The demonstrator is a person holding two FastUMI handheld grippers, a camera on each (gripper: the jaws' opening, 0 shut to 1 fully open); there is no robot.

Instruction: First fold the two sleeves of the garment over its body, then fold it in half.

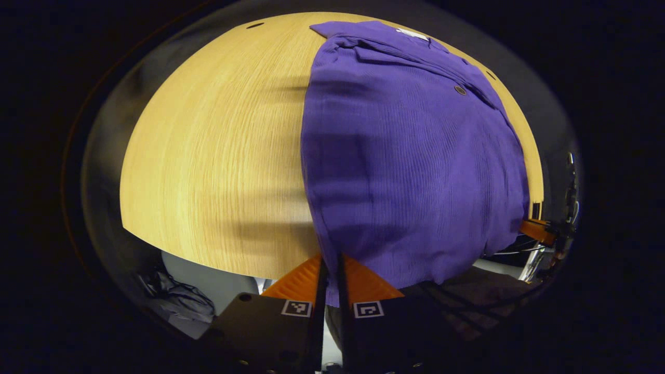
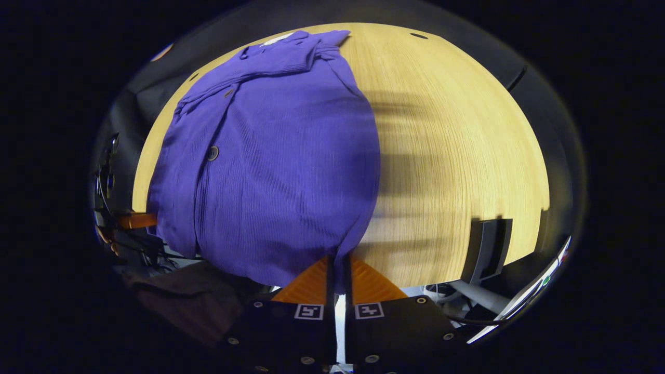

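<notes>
A purple ribbed button shirt (image 1: 410, 156) lies on the wooden table (image 1: 218, 156), collar at the far end, sleeves folded in over the body. My left gripper (image 1: 331, 262) is shut on the shirt's near hem corner at its left side. In the right gripper view the same shirt (image 2: 280, 156) spreads over the left half of the table (image 2: 457, 156), and my right gripper (image 2: 338, 265) is shut on the hem corner at the shirt's right side. Both corners are pinched between nearly closed fingers at the table's near edge. The other gripper (image 1: 537, 228) shows at the right of the left gripper view.
Bare wood lies to the left of the shirt in the left gripper view and to its right in the right gripper view. A dark stand (image 2: 488, 249) sits at the table's near right edge. Cables and gear (image 1: 176, 298) lie below the table edge.
</notes>
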